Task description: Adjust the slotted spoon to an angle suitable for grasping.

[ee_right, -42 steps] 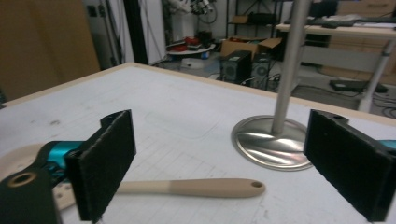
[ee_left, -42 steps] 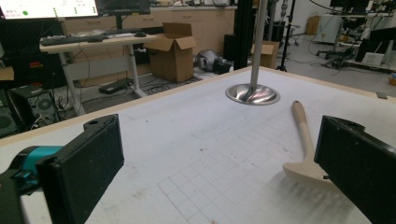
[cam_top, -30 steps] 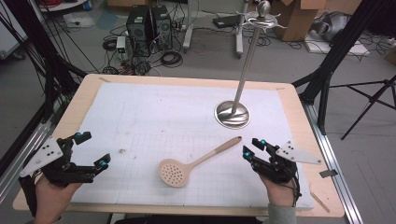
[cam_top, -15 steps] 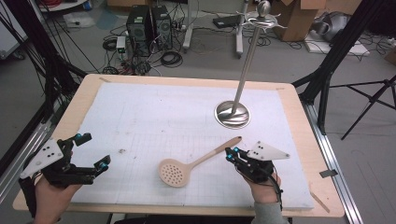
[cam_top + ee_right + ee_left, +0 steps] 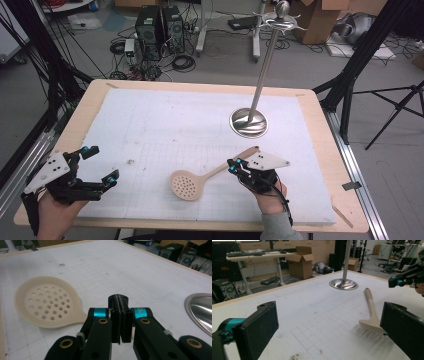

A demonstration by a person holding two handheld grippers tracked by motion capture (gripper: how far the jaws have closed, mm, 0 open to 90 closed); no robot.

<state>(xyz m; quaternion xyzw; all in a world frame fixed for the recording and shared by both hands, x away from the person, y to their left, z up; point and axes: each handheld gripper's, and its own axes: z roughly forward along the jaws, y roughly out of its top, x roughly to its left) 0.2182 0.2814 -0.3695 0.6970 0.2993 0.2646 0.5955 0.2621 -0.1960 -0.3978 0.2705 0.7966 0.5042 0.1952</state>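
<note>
Beige perforated skimmer point(image 5: 187, 184), seemingly plastic.

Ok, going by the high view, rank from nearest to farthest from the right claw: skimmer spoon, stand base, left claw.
1. Skimmer spoon: its handle runs right beside the right claw, bowl to its left.
2. Stand base: farther up the table, slightly right.
3. Left claw: far across, at the table's left edge.

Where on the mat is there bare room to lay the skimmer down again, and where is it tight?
The far-left stretch of the white mat, between the left gripper and the stand base, is bare. So is the strip behind the stand. It is tight at the near right, where the right gripper sits over the skimmer handle, just in front of the stand base.
</note>
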